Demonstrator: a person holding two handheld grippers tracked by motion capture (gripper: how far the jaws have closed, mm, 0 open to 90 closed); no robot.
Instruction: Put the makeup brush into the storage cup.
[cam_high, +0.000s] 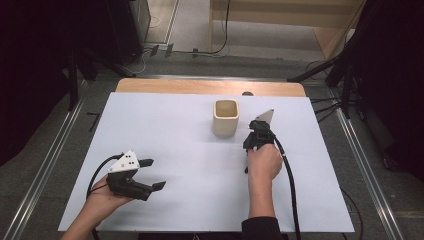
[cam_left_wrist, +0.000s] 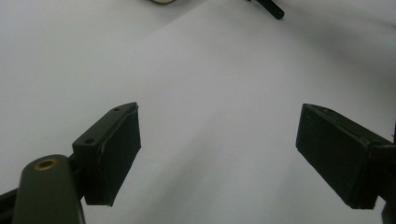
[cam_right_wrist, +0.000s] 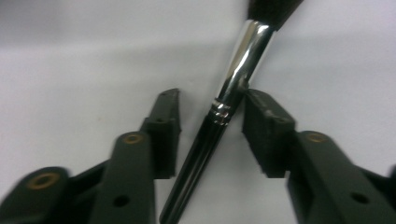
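A makeup brush (cam_right_wrist: 201, 149) with a black handle, a silver ferrule and dark bristles lies between the jaws of my right gripper (cam_right_wrist: 212, 98). The jaws are open around it; the ferrule touches the right-hand one and a gap shows on the other side. From above, my right gripper (cam_high: 259, 127) sits just right of a beige cup (cam_high: 225, 117), and the brush's handle end (cam_high: 246, 168) sticks out beside the hand. My left gripper (cam_high: 155, 174) rests near the table's front left, open with nothing between its pads (cam_left_wrist: 116, 154).
A white mat (cam_high: 175, 135) covers the wooden table (cam_high: 165, 86). A small dark thing (cam_high: 247, 93) lies at the mat's far edge. Black stands and cables ring the table on the floor. The left gripper view catches the brush handle's tip (cam_left_wrist: 273, 8).
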